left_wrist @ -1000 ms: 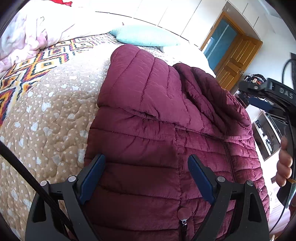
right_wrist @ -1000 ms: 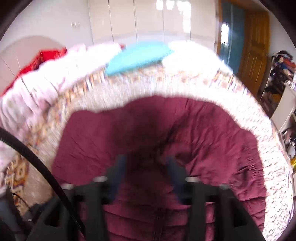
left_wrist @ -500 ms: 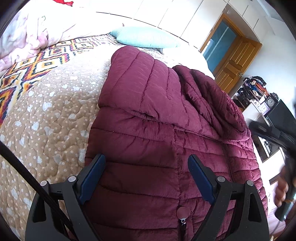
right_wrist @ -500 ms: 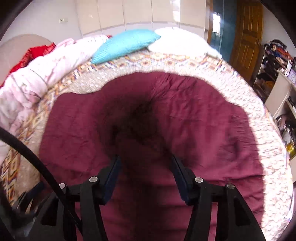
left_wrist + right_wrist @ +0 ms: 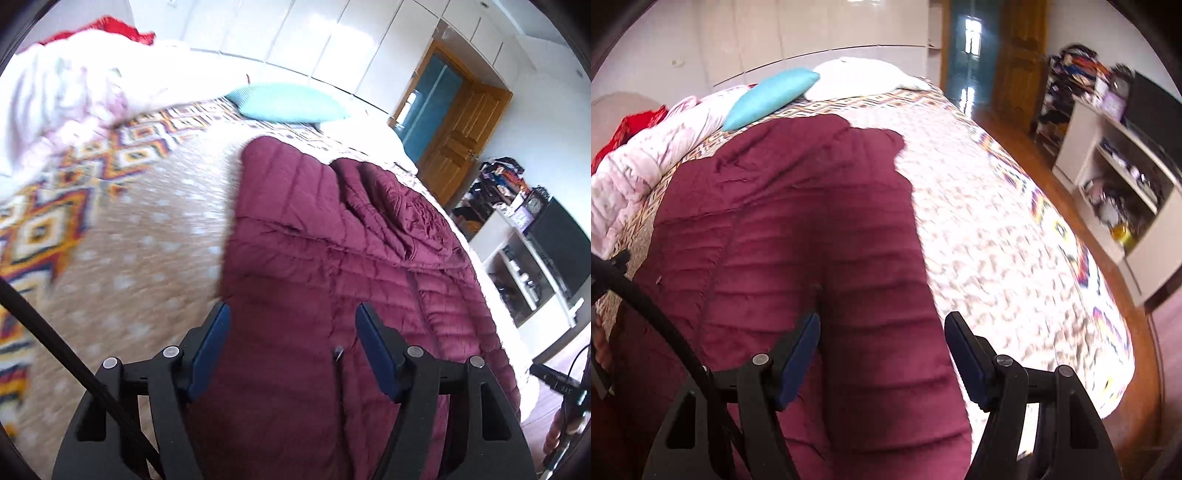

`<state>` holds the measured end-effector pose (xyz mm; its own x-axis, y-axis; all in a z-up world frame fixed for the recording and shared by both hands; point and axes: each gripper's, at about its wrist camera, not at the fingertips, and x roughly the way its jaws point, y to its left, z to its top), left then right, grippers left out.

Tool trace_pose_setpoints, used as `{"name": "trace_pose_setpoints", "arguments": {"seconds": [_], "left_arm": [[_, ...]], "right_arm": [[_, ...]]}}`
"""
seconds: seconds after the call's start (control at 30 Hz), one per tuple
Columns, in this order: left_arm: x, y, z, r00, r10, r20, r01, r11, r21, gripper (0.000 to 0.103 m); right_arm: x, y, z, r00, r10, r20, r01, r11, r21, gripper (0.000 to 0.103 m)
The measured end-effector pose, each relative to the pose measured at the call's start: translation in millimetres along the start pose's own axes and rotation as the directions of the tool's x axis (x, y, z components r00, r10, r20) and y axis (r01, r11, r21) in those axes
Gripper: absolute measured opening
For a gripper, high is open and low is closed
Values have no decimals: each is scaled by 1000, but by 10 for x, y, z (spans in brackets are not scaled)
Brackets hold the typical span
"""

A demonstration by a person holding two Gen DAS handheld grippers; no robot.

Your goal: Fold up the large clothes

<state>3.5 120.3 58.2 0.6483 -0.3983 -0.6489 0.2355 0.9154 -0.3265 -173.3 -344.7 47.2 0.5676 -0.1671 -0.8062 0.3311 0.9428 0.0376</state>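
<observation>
— How will the jacket (image 5: pixel 332 258) handle, and where is it?

— Puffy, soft and light, I'd judge, and likely slippery. It lies spread on the bed (image 5: pixel 129 240), hood towards the pillow (image 5: pixel 288 103). My left claw (image 5: pixel 293 345) has just been narrowing, nothing pinched; my right claw (image 5: pixel 882 350) has just widened, empty too.

— Where to grab?

— Left hem edge, then right. There's bare bed on both sides for folding.

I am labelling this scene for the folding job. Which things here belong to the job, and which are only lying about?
Belongs to the job:
- maroon puffer jacket
- bedspread under it

Only lying about:
- turquoise pillow
- pink-white duvet
- red cloth
- shelf unit
</observation>
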Motion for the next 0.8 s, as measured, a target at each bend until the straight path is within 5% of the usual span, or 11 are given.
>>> {"name": "trace_pose_setpoints", "arguments": {"seconds": [0.2, 0.47, 0.8], "left_arm": [[-340, 350, -351, 988, 115, -105, -114, 993, 13, 69], [-486, 538, -884, 980, 26, -197, -47, 994, -100, 69], [-686, 524, -1311, 987, 3, -160, -25, 991, -131, 72]], "right_arm": [[-72, -520, -372, 999, 35, 17, -37, 992, 123, 74], [6, -795, -838, 996, 93, -10, -89, 979, 186, 75], [108, -818, -1373, 962, 268, -51, -241, 923, 301, 80]]}}
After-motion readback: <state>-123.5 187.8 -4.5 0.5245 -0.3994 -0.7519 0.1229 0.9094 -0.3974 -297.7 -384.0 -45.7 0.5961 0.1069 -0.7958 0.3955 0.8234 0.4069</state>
